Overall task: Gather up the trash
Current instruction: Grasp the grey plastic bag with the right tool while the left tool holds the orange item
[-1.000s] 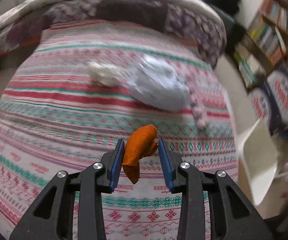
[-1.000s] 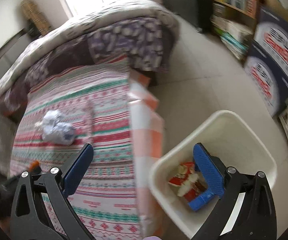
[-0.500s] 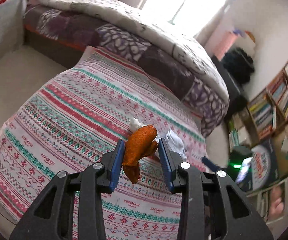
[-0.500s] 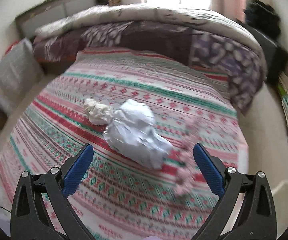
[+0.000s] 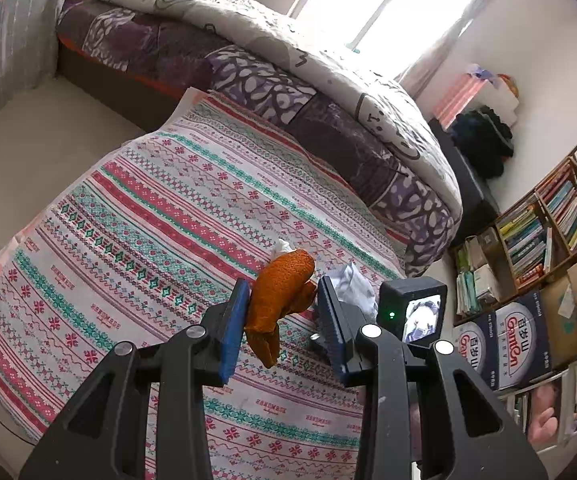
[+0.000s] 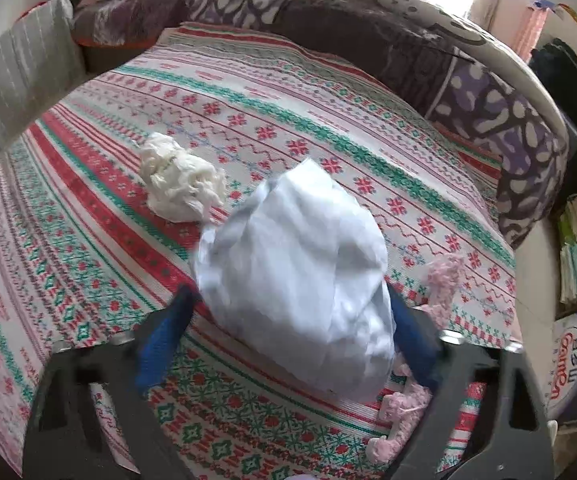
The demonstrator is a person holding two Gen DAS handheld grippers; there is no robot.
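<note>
Paper, a crumpled pale-blue ball (image 6: 300, 276), is lying on the patterned blanket (image 6: 272, 116) between the blue pads of the right gripper (image 6: 288, 332), whose jaws have just been closing around it; whether the pads are pressing on it is unclear through the blur. A white tissue wad (image 6: 180, 184) is sitting beyond it to the left, and a pink knitted strip (image 6: 440, 284) is lying just right. The left gripper (image 5: 282, 316) is clamping an orange scrap (image 5: 280, 300), holding it above the blanket.
</note>
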